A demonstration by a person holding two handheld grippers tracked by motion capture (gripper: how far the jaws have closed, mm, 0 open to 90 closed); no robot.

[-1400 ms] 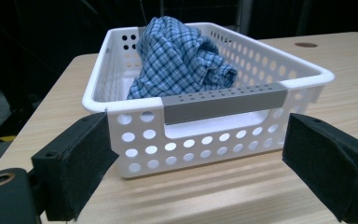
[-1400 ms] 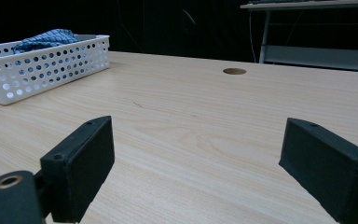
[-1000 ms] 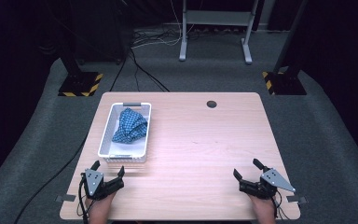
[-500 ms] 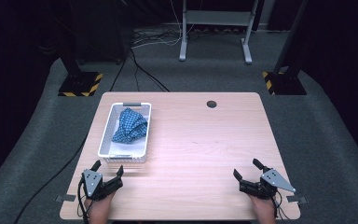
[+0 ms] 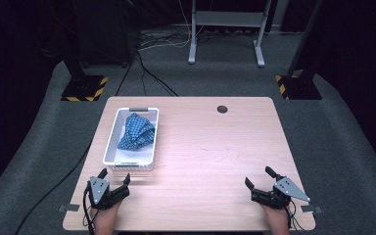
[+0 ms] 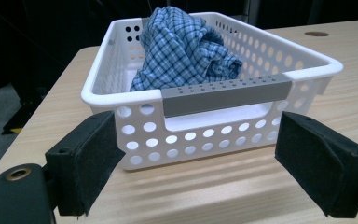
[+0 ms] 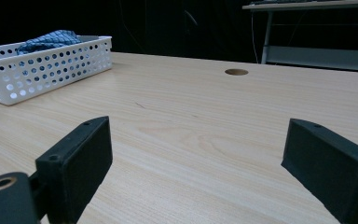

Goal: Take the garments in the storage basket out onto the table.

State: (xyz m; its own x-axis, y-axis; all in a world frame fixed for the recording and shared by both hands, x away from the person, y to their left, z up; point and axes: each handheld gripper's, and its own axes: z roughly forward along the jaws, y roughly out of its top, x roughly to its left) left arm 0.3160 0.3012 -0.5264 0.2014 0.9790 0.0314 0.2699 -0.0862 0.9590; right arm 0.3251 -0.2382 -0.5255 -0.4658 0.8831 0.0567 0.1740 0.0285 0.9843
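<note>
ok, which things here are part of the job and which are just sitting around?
In play:
- blue checked cloth, crumpled in the basket
- white perforated basket, right in front of the open left gripper
- right gripper, open, apart over bare wood

Just there:
- table with its round cable hole
- metal stand on the floor behind
- striped weighted bases

Matt pale wood table (image 5: 215,161) — glossy white perforated plastic basket (image 6: 135,135) — soft checked cloth (image 6: 182,46).
</note>
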